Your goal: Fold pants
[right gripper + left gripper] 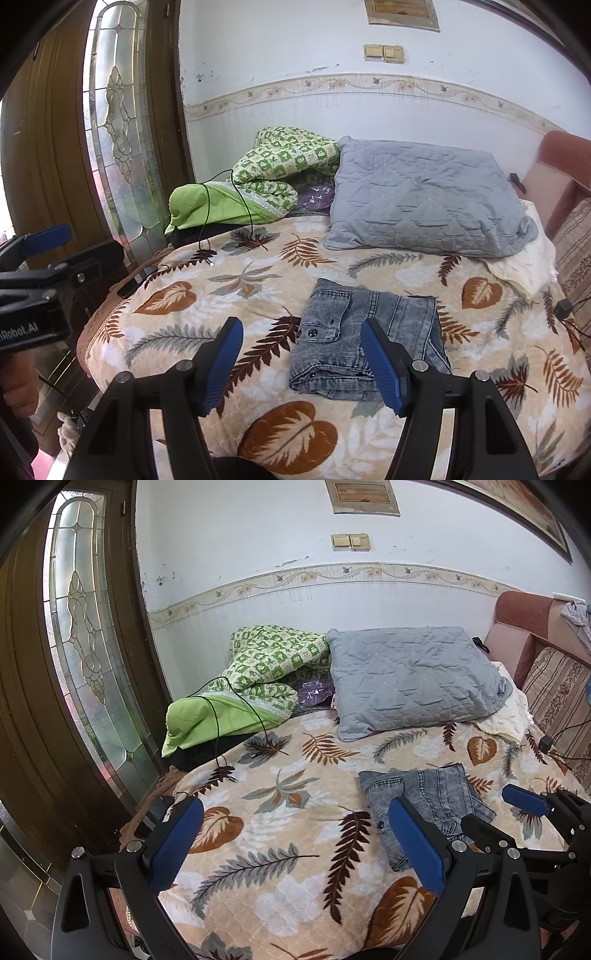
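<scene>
The grey denim pants (402, 321) lie folded into a compact rectangle on the leaf-patterned blanket (258, 295), pocket and button facing up. My right gripper (302, 328) stands open just short of them. Its right blue pad (380, 362) overlaps the pants in the right wrist view, and nothing is pressed between the pads. In the left wrist view the pants (428, 797) sit right of centre. My left gripper (295, 808) is wide open over bare blanket to their left. The right gripper (495, 808) shows at that view's right edge, and the left gripper (74, 245) at the right wrist view's left edge.
A grey quilted pillow (424, 206) and a green checked quilt (266, 173) lie at the back against the wall. A black cable (207, 236) trails onto the blanket. A wooden door with a glass pane (118, 122) stands left. A striped cushion (554, 694) and a charger (563, 308) are at the right.
</scene>
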Demonstrator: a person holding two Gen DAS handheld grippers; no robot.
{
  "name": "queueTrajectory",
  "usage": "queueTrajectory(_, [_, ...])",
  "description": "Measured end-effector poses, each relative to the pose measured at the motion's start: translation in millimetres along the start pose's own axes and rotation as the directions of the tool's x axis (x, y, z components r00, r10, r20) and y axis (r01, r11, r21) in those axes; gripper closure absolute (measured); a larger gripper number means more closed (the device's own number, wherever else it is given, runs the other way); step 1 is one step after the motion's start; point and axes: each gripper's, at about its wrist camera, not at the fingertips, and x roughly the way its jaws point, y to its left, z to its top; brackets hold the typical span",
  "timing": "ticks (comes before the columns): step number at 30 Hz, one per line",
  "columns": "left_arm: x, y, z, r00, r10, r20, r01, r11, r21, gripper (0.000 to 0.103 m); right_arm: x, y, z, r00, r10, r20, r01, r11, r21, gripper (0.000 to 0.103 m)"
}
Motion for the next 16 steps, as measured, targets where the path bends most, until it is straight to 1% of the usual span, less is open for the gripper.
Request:
queueTrajectory(8, [6, -22, 4, 1.0, -0.012, -0.022, 0.012, 1.0, -0.003, 0.003, -1, -27, 1, 1.0, 0.015, 0.007, -0.015, 1.0, 0.014, 0.033])
queueTrajectory(12, [6, -32, 6, 0.999, -0.034, -0.029, 0.034, 0.999, 0.003, 0.003, -3, -37, 0, 1.0, 0.021, 0.015, -0.022, 0.999, 0.026, 0.033])
queueTrajectory(16, [11, -37, 7, 0.996, -0.078, -0.041, 0.078, 0.997, -0.005, 0.003, -2, -46, -3, 1.0, 0.023, 0.02, -0.024, 0.999, 0.046, 0.033])
